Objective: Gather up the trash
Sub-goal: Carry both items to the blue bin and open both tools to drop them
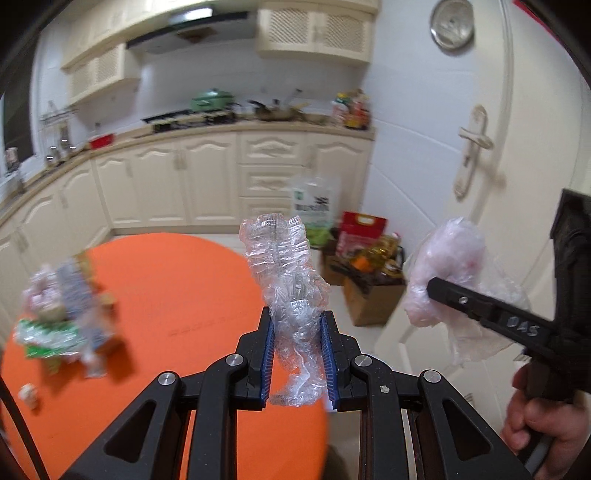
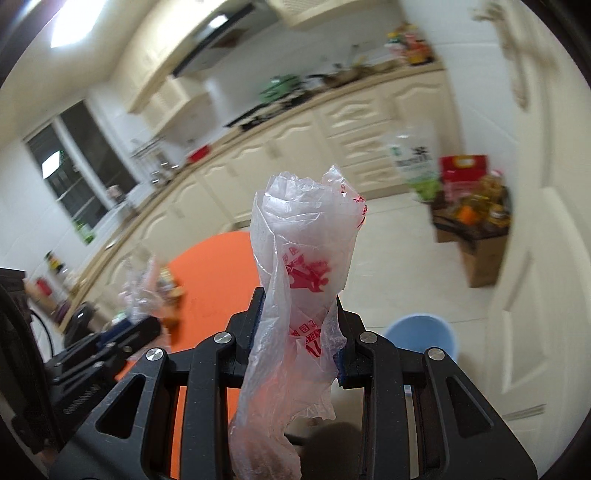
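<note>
Left wrist, crumpled wrapper (image 1: 286,284) clamped between tongs (image 1: 297,354)

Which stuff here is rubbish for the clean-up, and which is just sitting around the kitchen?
For the job:
- crumpled clear plastic in the left tongs
- thin plastic bag in the right tongs
- wrapper pile on the orange table
- blue bin

Just lying about:
- green pot
- box of groceries
- wall clock
</note>
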